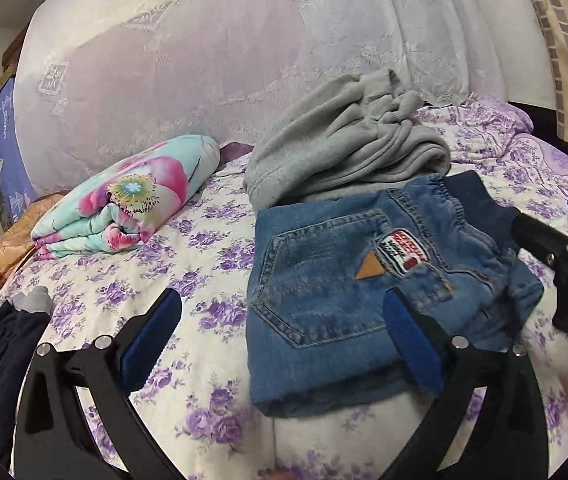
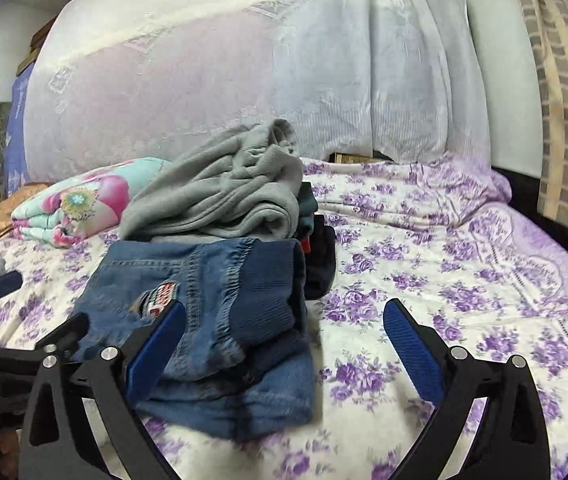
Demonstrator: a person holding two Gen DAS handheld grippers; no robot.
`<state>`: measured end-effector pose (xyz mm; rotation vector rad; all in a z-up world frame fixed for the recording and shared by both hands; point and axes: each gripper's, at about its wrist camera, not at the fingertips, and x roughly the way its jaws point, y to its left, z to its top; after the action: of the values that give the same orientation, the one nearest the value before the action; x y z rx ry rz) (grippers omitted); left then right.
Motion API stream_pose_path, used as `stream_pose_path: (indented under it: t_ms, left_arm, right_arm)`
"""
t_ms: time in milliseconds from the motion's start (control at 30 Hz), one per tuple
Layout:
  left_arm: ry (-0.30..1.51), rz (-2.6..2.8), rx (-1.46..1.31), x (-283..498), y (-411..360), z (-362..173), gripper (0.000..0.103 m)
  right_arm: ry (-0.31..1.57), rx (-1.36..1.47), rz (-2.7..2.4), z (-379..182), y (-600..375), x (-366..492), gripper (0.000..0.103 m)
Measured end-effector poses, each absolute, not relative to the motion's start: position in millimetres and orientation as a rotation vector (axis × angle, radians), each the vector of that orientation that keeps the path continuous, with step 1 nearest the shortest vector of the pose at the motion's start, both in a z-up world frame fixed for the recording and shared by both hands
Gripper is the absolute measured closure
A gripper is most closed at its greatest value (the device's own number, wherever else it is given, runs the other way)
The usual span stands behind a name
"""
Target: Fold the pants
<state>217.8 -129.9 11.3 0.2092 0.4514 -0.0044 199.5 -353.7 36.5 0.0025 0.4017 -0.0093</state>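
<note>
Folded denim jeans point(image 1: 364, 296) lie on floral bedsheet point(image 2: 464, 260), toward bed's front edge, grey fleece garment point(image 1: 344, 152) just behind.

Denim looks thick, limp but weighty, not slippery; ribbed elastic waistband point(image 2: 271, 280) likely firmest hold.

Left gripper point(image 1: 284, 344) spread wide, empty; right gripper point(image 2: 284, 348) likewise, straddling jeans' edge.

Back-pocket patch point(image 1: 404, 254): red-white, lettering illegible.

White and red patch point(image 1: 406, 251) on jeans point(image 1: 324, 280) pocket, lettering unreadable
</note>
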Motion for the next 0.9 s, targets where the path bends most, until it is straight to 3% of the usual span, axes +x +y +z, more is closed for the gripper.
stream_pose_path:
  t_ms: [567, 900]
  left_arm:
    - [0.488, 0.017, 0.226, 220, -133, 6, 0.005]
    - [0.502, 0.016, 0.177, 220, -121, 10, 0.005]
  right_arm:
    - [0.575, 0.049, 0.078, 17, -349, 216, 0.004]
    - [0.483, 0.127, 0.111, 27, -361, 203, 0.004]
